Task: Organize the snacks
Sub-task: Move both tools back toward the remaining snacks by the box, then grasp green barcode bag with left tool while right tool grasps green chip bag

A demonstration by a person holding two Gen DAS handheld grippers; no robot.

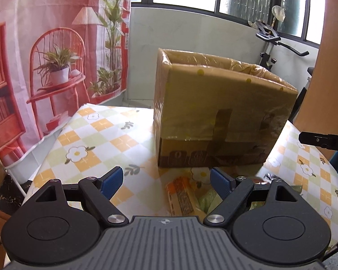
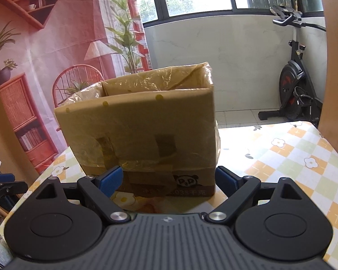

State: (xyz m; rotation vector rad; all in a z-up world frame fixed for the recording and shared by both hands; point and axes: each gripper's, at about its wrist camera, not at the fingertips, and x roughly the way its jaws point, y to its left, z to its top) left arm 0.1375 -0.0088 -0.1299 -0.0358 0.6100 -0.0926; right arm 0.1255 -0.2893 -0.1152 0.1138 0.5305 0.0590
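Nearest the lens in the left wrist view: the left gripper [image 1: 166, 181], jaws spread wide, blue pads [image 1: 111, 183] bare and pinching nothing, tipped down toward the table [image 1: 97, 135]. Just beyond and between those pads, on the checked flower cloth near the table's front edge, an orange-and-yellow snack packet [image 1: 180, 196] lying flat, with a green packet [image 1: 208, 199] touching its right side and something dark and shiny [image 1: 271, 177] a little further right, too hidden to identify. Probably laid out loose at the front edge so as to be reached from above without crossing the box. Behind them, toward the middle of the table, a tall cardboard box [image 1: 220, 112], top open and lined with clear plastic over the rim, taped at the front; likely set there upright as the place for the snacks, open mouth facing up for easy dropping in. Contents of the box not visible from this low angle. In the right wrist view, the right gripper [image 2: 169, 181] likewise spread and empty, facing the box's front wall, with only a blurred hint of a packet below it. Judging by the downward tilt, a first pick in preparation, nothing yet sorted. Off the table's far right corner, an exercise bike [image 2: 293, 94] on the floor.
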